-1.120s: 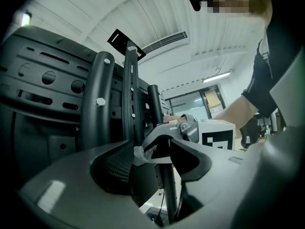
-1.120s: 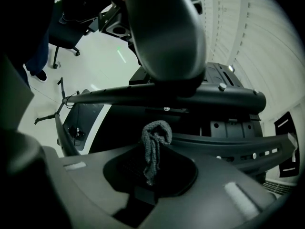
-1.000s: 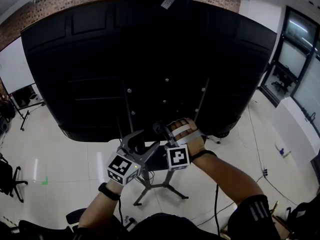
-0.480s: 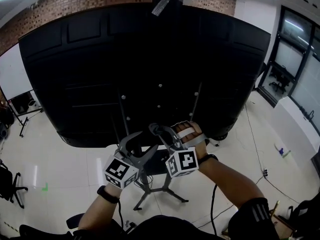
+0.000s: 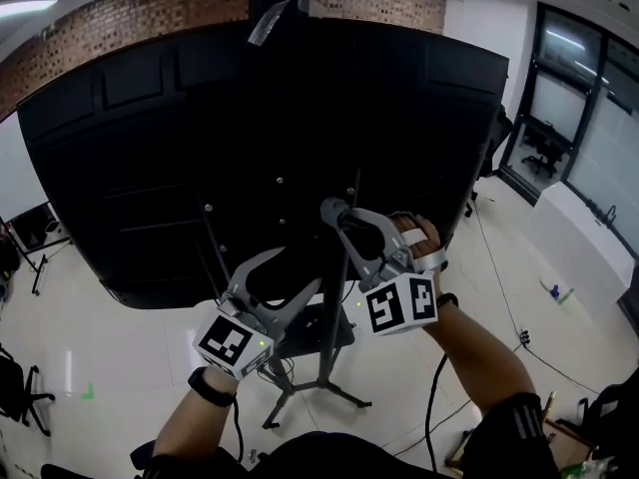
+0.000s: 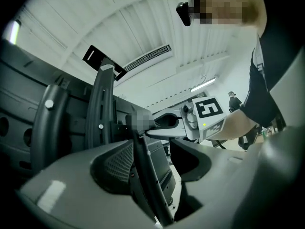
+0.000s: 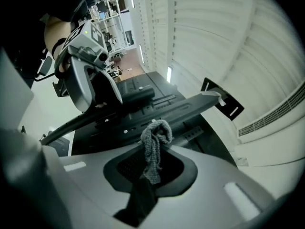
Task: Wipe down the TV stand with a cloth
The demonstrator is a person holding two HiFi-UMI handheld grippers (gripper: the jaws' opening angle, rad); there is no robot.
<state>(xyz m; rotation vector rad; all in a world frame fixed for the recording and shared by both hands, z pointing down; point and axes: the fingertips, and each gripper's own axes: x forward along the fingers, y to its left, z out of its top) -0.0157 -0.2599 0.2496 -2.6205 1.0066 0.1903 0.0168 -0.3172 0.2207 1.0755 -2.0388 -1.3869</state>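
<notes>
My right hand-held gripper (image 5: 331,213) is clenched on the grey cloth (image 7: 155,137), which sticks up out of its tips. It is held high, close against the black back of the television (image 5: 150,168). My left hand-held gripper (image 5: 318,287) sits lower, clamped round a dark upright bar (image 6: 145,178) of the TV stand (image 5: 322,367), whose splayed feet rest on the pale floor (image 5: 120,367).

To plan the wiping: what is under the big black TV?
Under the TV, a pole goes down past a dark shelf to spread legs on the pale floor. The left gripper covers part of the shelf, and the TV hides the floor behind it.
</notes>
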